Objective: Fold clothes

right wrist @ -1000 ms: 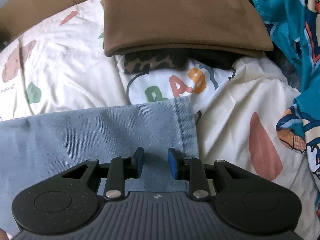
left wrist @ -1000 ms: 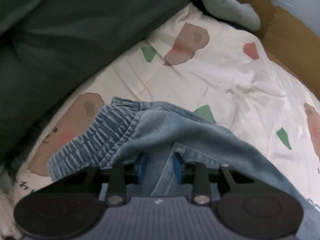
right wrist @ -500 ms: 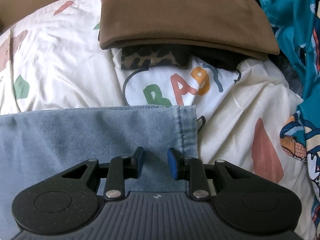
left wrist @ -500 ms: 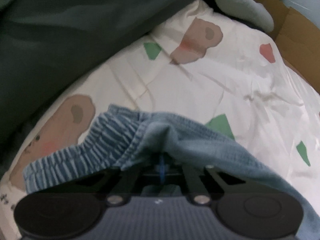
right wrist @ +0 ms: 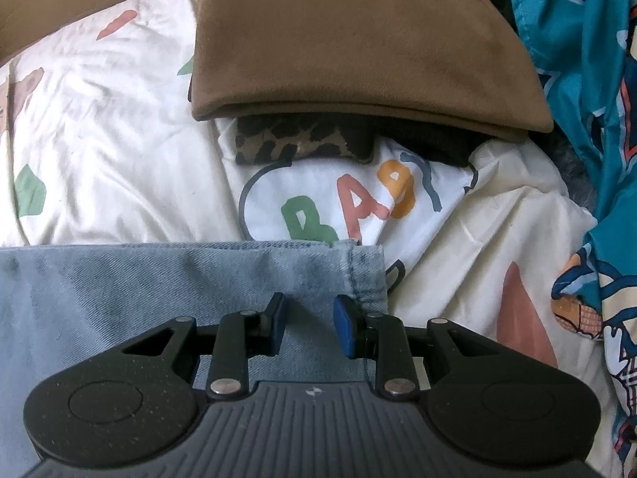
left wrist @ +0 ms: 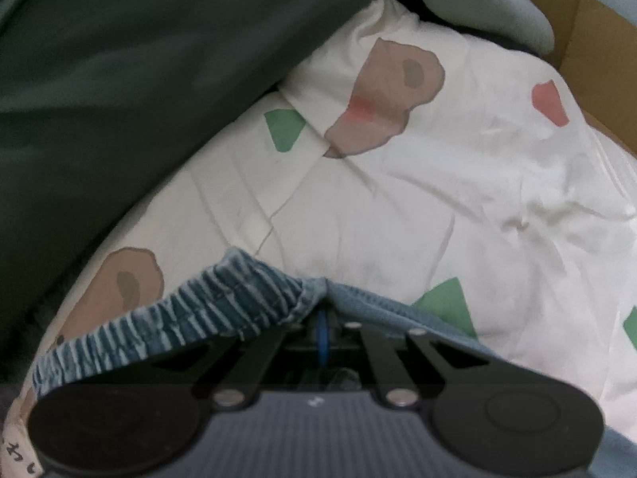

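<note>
Light blue denim pants lie on a white printed bedsheet. In the left wrist view my left gripper is shut on the pants' elastic waistband, which bunches up over the closed fingers. In the right wrist view my right gripper is open, its blue pads hovering over the hem end of the pant leg, near its right seam. It holds nothing.
A folded brown garment sits on a leopard-print piece and a white "BABY" shirt beyond the hem. Teal printed fabric lies right. A dark green cloth and cardboard border the sheet.
My left gripper closed on the waistband and the fabric gathered over its fingers. My right gripper stayed open and drew back slightly along the pant leg.
</note>
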{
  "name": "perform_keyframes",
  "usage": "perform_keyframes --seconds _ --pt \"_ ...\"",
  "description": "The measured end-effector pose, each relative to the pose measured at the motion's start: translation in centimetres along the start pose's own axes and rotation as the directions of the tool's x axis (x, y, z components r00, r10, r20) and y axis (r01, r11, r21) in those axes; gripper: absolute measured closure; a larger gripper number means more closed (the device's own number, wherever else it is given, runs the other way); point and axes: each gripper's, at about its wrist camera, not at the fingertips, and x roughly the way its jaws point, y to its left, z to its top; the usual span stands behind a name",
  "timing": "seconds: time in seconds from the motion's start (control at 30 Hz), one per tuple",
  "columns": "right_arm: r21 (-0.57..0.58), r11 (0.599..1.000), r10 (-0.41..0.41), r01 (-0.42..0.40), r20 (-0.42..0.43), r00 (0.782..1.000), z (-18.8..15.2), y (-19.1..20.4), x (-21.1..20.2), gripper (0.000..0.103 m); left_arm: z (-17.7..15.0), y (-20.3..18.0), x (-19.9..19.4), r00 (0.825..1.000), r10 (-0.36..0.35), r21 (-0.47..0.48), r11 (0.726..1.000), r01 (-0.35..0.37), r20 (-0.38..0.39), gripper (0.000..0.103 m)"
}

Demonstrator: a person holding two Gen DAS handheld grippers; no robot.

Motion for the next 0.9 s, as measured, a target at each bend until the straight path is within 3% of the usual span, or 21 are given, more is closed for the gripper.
perform_keyframes --seconds 0.23,0.53,0.7,0.83,0.9 --pt "-0.010 1.000 -0.020 0.020 -0.002 1.000 0.0 1.2 -0.1 0.070 1.8 -0.1 0.9 0.996 0.009 0.004 1.000 -0.009 -0.088 0.100" --pt "0.006 1.000 0.017 -0.017 0.020 1.000 0.5 0.8 0.4 0.071 3.9 -0.7 1.8 0.973 0.041 0.036 0.999 -0.033 -0.228 0.100" --pt "0.020 0.999 0.042 -0.043 0.034 0.999 0.7 0.4 0.3 0.071 3.6 -0.1 0.6 0.973 0.018 0.034 0.999 -0.010 -0.229 0.100" --pt "-0.001 0.998 0.062 -0.062 0.059 0.996 0.2 0.1 -0.9 0.071 2.4 -0.4 -1.9 0.985 0.017 0.090 0.996 -0.001 -0.172 0.098" --pt "-0.051 0.996 0.078 -0.074 0.087 0.993 -0.1 0.7 -2.0 0.070 1.6 -0.5 -3.3 0.990 0.012 0.127 0.992 0.006 -0.140 0.088"
